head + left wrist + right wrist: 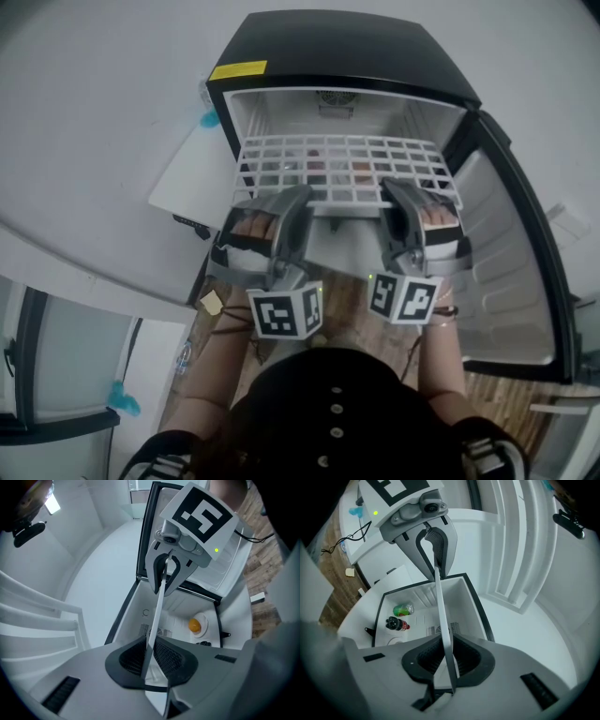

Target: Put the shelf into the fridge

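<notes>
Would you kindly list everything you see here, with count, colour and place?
fridge: one, white with a black top, centre, open
door: one, white inside, swung out to the right
sticker: one, yellow, on the fridge top
shelf: one, white wire, partly in the fridge
orange: one, orange, on the plate
plate: one, white, inside the fridge
can: one, green, inside the fridge
bottle: one, dark with a red label, beside the can
floor: wood, under the fridge
left gripper: grey, clamped on the shelf's front edge
right gripper: grey, clamped on the same edge
</notes>
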`<move>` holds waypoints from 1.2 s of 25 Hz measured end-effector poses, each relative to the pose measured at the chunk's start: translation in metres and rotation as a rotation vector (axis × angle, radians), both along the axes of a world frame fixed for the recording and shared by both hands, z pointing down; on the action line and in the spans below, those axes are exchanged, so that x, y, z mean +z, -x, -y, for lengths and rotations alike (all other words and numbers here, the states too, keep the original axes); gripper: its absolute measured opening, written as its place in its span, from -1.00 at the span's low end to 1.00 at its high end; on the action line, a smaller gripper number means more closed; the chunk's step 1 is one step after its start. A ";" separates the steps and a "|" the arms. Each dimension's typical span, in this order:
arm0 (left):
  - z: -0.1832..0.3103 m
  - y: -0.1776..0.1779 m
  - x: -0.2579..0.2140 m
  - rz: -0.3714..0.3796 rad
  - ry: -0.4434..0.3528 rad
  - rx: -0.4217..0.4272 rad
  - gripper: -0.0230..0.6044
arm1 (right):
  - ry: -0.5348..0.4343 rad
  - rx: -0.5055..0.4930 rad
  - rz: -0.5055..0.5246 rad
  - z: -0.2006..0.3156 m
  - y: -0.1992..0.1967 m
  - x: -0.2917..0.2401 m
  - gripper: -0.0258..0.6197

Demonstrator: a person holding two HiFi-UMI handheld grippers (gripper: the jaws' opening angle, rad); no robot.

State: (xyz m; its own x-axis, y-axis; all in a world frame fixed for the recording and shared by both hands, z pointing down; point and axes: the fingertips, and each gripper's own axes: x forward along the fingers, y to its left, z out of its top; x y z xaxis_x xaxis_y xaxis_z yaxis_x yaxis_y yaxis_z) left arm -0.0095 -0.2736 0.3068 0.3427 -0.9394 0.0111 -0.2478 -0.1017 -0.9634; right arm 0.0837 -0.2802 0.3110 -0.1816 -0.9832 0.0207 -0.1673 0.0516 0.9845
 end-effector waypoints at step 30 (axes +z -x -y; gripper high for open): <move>0.001 -0.001 0.005 0.015 0.002 0.015 -0.78 | -0.033 0.002 -0.024 0.000 -0.001 0.004 -0.74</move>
State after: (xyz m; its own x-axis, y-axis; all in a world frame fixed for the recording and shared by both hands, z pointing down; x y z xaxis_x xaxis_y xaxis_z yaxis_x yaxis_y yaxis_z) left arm -0.0088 -0.2743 0.3122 0.3569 -0.9339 0.0181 -0.2320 -0.1074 -0.9668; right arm 0.0846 -0.2804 0.3152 -0.1798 -0.9837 -0.0077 -0.1435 0.0184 0.9895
